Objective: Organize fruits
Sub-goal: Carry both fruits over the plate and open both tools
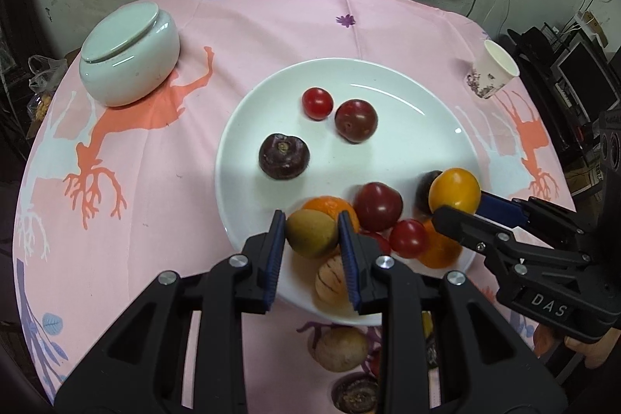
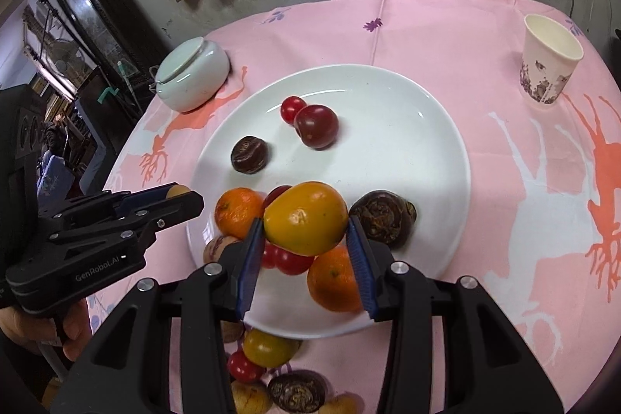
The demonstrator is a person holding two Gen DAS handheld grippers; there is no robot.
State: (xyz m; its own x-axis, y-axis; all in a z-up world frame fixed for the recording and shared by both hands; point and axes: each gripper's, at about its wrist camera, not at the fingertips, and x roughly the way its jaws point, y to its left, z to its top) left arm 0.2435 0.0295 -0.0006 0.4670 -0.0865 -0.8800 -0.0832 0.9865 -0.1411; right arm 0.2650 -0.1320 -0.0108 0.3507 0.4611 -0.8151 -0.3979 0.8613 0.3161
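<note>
A white plate (image 1: 388,80) (image 2: 427,127) lies on the pink tablecloth and carries several fruits: red tomatoes, dark round fruits and oranges. Over its near rim my left gripper (image 1: 312,233) is shut on a small brown-green fruit (image 1: 310,231). In the right wrist view that left gripper (image 2: 182,196) comes in from the left. My right gripper (image 2: 304,227) is shut on a yellow-orange tomato (image 2: 306,216) above the plate's near part. The same tomato (image 1: 454,191) shows at the right of the left wrist view in the right gripper (image 1: 460,202).
A pale green lidded bowl (image 1: 130,55) (image 2: 192,78) stands at the table's far left. A paper cup (image 1: 493,70) (image 2: 547,64) stands far right. More loose fruits (image 2: 271,367) lie on the cloth near the front edge, below the grippers.
</note>
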